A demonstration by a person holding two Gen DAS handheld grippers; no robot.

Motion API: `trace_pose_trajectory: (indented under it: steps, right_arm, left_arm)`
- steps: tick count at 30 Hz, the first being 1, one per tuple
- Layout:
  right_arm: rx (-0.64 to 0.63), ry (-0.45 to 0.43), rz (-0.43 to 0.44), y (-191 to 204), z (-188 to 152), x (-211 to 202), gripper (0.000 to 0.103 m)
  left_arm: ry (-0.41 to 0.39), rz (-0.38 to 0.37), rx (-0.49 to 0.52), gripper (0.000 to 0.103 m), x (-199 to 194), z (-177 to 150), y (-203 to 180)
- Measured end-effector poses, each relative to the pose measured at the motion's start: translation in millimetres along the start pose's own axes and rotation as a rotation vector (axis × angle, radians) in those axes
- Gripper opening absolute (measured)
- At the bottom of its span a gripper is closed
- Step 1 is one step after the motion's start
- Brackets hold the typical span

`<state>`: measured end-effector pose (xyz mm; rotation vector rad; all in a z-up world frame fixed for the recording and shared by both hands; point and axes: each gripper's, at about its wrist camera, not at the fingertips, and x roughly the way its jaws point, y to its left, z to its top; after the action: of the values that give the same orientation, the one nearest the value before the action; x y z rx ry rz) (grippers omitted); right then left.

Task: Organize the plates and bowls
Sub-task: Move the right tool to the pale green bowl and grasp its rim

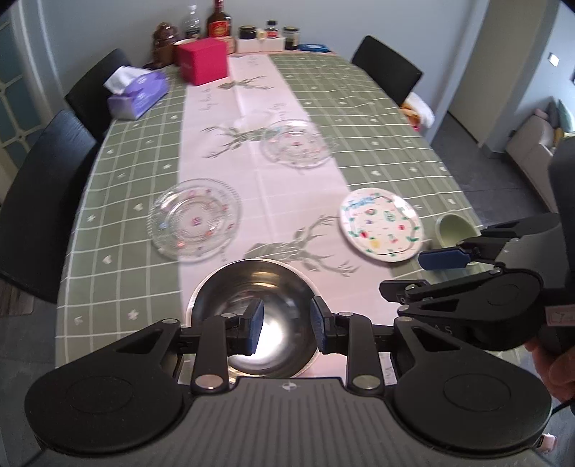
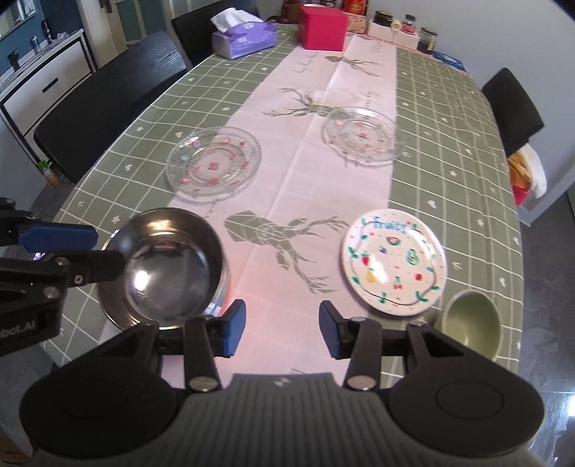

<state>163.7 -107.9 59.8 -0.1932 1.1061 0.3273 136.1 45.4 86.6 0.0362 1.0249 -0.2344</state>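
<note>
A steel bowl (image 1: 251, 309) (image 2: 165, 266) stands at the table's near edge. My left gripper (image 1: 286, 328) hovers over it, open and empty. My right gripper (image 2: 282, 328) is open and empty above the white runner, between the steel bowl and a white painted "Fruity" plate (image 2: 393, 262) (image 1: 381, 224). A small green bowl (image 2: 470, 323) (image 1: 454, 230) sits to the right of that plate. Two clear glass plates lie farther out, one on the left (image 1: 194, 219) (image 2: 214, 163) and one farther right (image 1: 296, 143) (image 2: 361, 134).
A purple tissue box (image 1: 138, 93), a red box (image 1: 203, 61) and several jars and bottles (image 1: 219, 21) stand at the table's far end. Black chairs (image 1: 39, 201) flank the table on both sides. The table's near edge is just under my grippers.
</note>
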Motion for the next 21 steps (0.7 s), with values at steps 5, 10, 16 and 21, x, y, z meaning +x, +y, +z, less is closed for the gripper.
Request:
trace_pose_trajectory:
  steps: [5,10,16,21]
  right_arm:
    - [0.063,-0.009,-0.036,-41,-14,-7,0.048]
    - [0.147,-0.004,-0.076,-88,-30,-6,0.048]
    - [0.251,0.02,-0.109,-143,-48,3,0.048]
    - [0.329,0.05,-0.132,-187,-58,17,0.047]
  left_arm:
    - [-0.003,-0.047,0.049,0.035,7,7,-37]
    - [0.011,-0.09,0.1,0.035,22,17,-77]
    - [0.034,-0.139,0.13,0.036,52,28,-117]
    - [0.067,-0.157,0.113,0.036,84,40,-139]
